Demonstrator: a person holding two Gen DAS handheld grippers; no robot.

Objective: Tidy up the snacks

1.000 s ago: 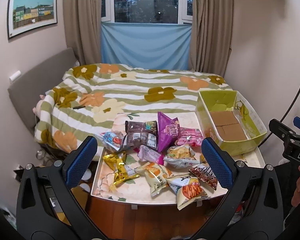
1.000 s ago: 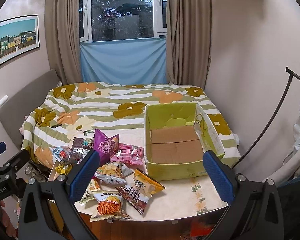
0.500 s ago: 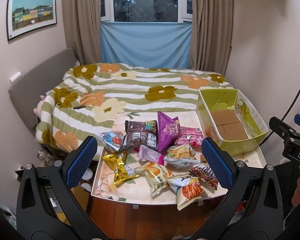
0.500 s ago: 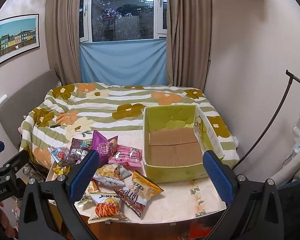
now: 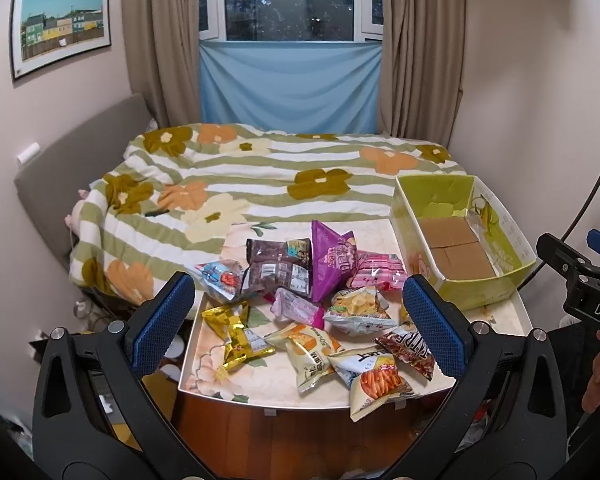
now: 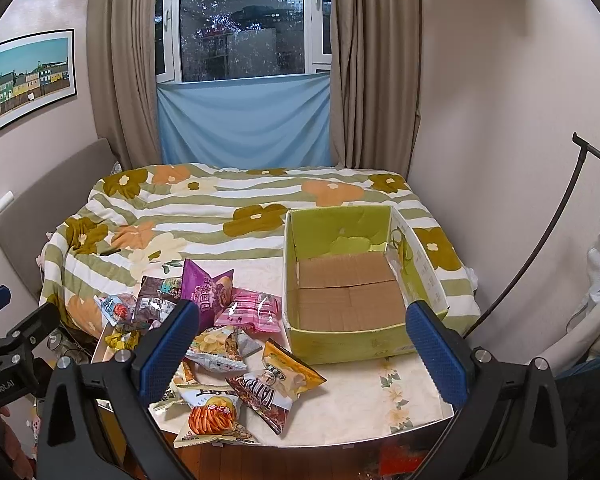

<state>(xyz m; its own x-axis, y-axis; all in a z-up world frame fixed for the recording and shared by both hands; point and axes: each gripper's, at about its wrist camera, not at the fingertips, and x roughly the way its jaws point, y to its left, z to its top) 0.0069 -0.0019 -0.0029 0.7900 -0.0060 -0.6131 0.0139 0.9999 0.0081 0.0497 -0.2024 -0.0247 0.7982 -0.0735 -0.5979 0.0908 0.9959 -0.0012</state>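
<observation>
Several snack bags lie in a heap on a floral-topped table (image 5: pixel 220 372): a purple bag (image 5: pixel 332 260), a brown bag (image 5: pixel 278 266), a pink pack (image 5: pixel 376 272), a gold bag (image 5: pixel 236 330) and an orange-stick bag (image 5: pixel 374 380). An empty green cardboard box (image 5: pixel 480 296) stands at the table's right. The heap shows in the right wrist view too, with the purple bag (image 6: pixel 206 290) and the box (image 6: pixel 348 340). My left gripper (image 5: pixel 298 320) is open and empty above the table's near edge. My right gripper (image 6: pixel 304 350) is open and empty, in front of the box.
A bed with a flowered striped quilt (image 5: pixel 280 176) lies behind the table. A grey headboard (image 5: pixel 72 184) is at left, curtains and a window at the back. A black lamp stand (image 6: pixel 540 232) leans at right. Wooden floor (image 5: pixel 292 440) lies below the table.
Both grippers have drifted slightly; the view shifts a little. Nothing has been picked up or moved.
</observation>
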